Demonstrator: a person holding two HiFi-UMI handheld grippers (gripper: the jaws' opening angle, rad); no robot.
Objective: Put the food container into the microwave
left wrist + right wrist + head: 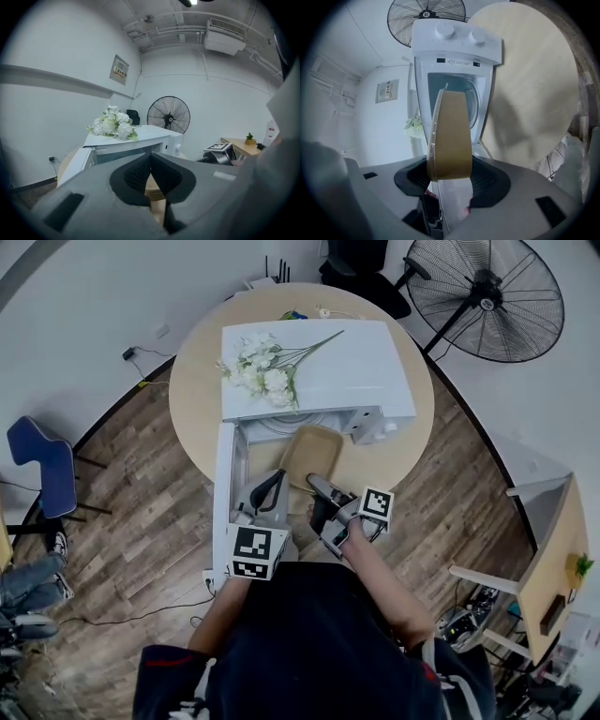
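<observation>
1. Both tongs are out in front of me over the near edge of the round wooden table (pixel 408 460); my left gripper (pixel 270 486) sits just beside the open door (pixel 225 479) of the microwave (pixel 323 367), and my right gripper (pixel 321 491) is just to the right of it.
2. My right gripper is clamped on the food container (pixel 311 454); its 2 pads press the near short end from opposite faces, so the jaws stand fairly wide around it.
3. My left gripper is closed; its pads touch and nothing lies between them.
4. That container is a tan, shallow tray with rounded corners; it hangs clear of the table, between my right jaws and the microwave's open mouth; its far end is close to the opening, though I cannot tell whether it has crossed the sill.
5. Its long axis runs straight away from my right jaws toward the cavity; in the head view it points up and slightly right; it lies flat with a broad face up, its rim edge showing along 1 side in the right gripper view.
6. The microwave is white and stands in the middle of the table; its door is swung out to the left, toward me; 2 knobs sit on its control panel; white flowers (pixel 262 371) lie on its top.
7. Beyond the table stands a black fan (pixel 497 296); a blue chair (pixel 42 465) is well off to the left.
</observation>
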